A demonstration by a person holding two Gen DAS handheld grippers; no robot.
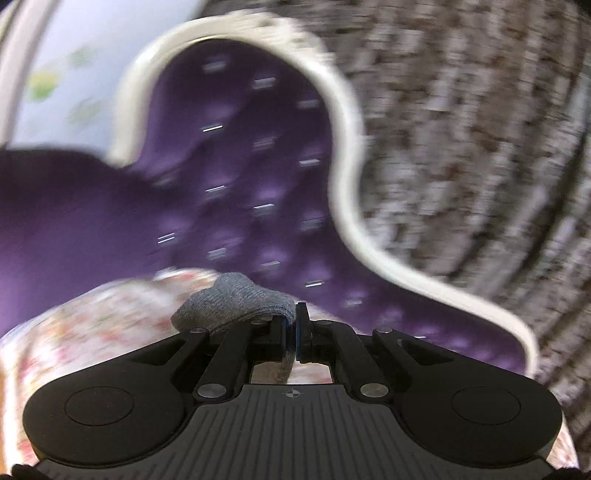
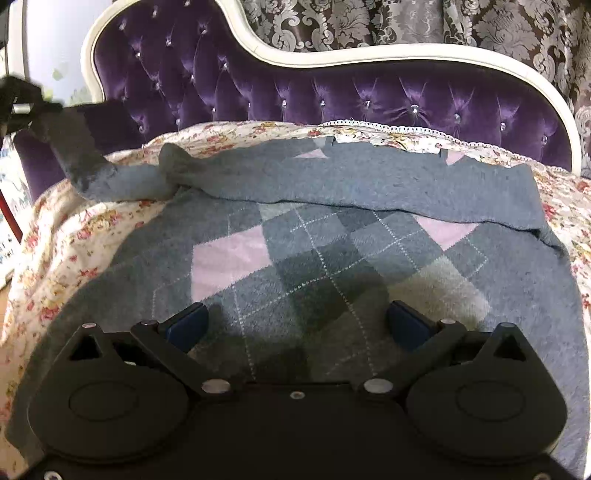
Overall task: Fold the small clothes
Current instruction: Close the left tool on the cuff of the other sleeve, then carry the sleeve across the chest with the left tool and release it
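Now, left fingers: we have the left gripper [image 1: 291,328] pinched together on a fold of grey knit, the end of the sleeve [image 1: 232,299], which bunches over the left jaw.
Why that grip: we judge a cuff-end pinch lets the whole sleeve trail after the gripper, so it can be laid across the body in one sweep.
Right fingers: our right gripper [image 2: 297,325] has its blue pads [image 2: 188,325] spread wide with nothing between them, hovering low over the lower front of the garment.
Why it waits there: probably to pin the body so the pull on the sleeve does not drag it.
Sweater: the grey argyle sweater [image 2: 332,266] lies spread on the floral cover [image 2: 74,236], its far part already doubled over into a long ridge.
Sleeve from the right view: it [image 2: 92,173] rises off the cover at the left toward the dark left gripper [image 2: 18,103] at the frame edge.
Surroundings: a purple tufted sofa back [image 2: 332,99] with a white frame [image 2: 369,55], and a patterned curtain [image 2: 443,22] behind.
Left view: heavily blurred, so finer detail there we cannot tell.
Next move: carry the sleeve inward over the chest, keeping it flat.
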